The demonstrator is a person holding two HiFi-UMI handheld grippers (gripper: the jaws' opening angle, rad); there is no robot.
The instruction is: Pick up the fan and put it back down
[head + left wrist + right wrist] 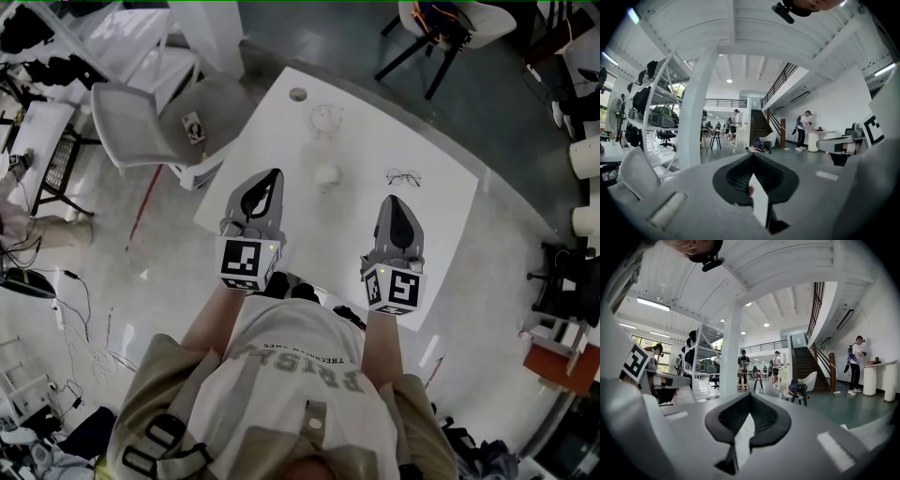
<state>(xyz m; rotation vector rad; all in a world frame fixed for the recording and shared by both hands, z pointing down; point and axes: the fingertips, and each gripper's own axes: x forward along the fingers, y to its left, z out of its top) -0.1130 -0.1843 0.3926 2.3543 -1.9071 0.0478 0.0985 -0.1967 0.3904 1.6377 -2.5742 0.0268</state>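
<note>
I held the left gripper (275, 175) and right gripper (393, 202) clamped shut, empty, above the table's (281, 141) near edge, apparently poised before grasping

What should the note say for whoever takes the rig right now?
Left gripper: shut, empty, held level over the table's near edge.
Right gripper: shut, empty, likewise.
Fan: on the white table, ahead of the grippers and between them; neither touches it. Glasses lie to its right.
Done: no lift evident; whether one already happened cannot be told.
Left: open the jaws, grasp the fan, lift it, set it back down.
</note>
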